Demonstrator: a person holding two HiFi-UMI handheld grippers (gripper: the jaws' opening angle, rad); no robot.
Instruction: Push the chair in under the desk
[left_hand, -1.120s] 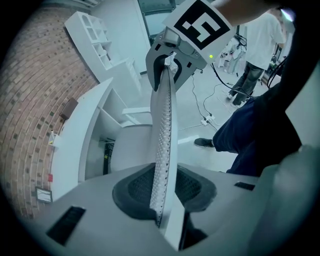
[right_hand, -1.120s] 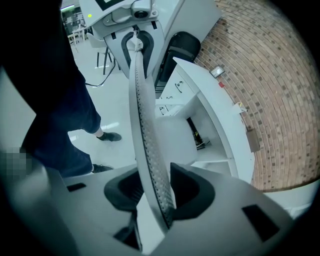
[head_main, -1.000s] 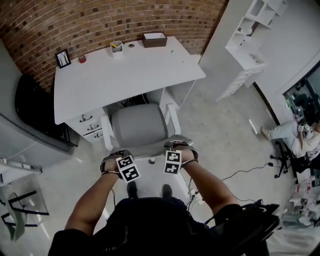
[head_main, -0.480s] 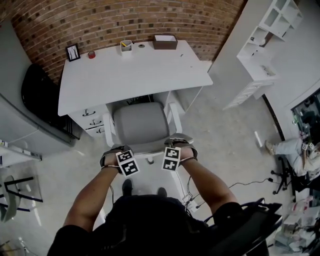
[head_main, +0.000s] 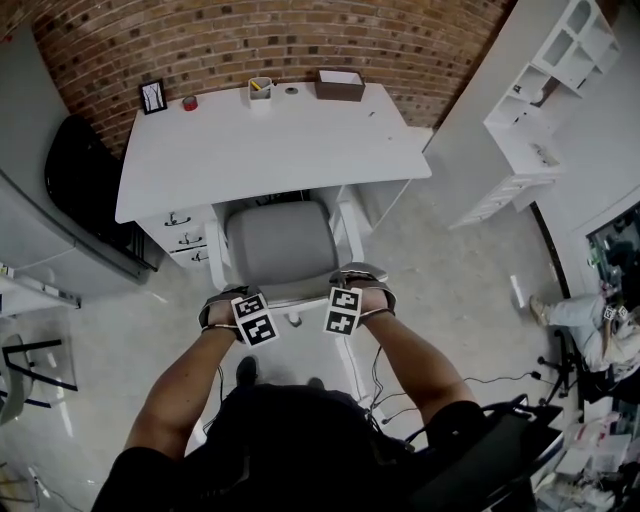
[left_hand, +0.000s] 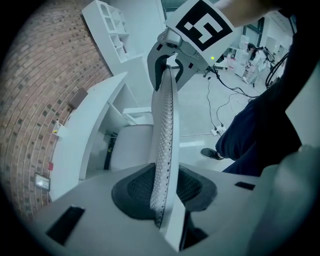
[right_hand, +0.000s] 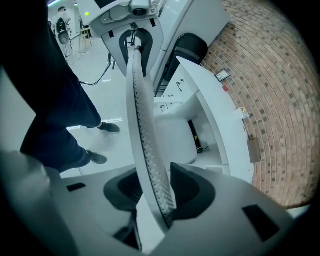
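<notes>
The grey office chair (head_main: 278, 240) stands at the white desk (head_main: 270, 150), its seat partly under the desk's front edge. I hold the top rim of its backrest (head_main: 295, 293) with both grippers. My left gripper (head_main: 232, 296) clamps the rim's left part; the perforated backrest (left_hand: 164, 140) runs between its dark pads (left_hand: 135, 187). My right gripper (head_main: 357, 286) clamps the right part, with the backrest (right_hand: 142, 125) between its pads (right_hand: 192, 187). Each gripper view shows the other gripper at the far end of the rim.
On the desk's back edge are a cup with pens (head_main: 260, 88), a brown box (head_main: 341, 84), a picture frame (head_main: 153, 96) and a small red thing (head_main: 190, 103). Drawers (head_main: 180, 235) sit left of the chair. A white shelf (head_main: 545, 90) stands at the right; cables (head_main: 480, 350) lie on the floor.
The person has stepped forward, and both grippers with the backrest have gone a little toward the desk. The grips look the same.
</notes>
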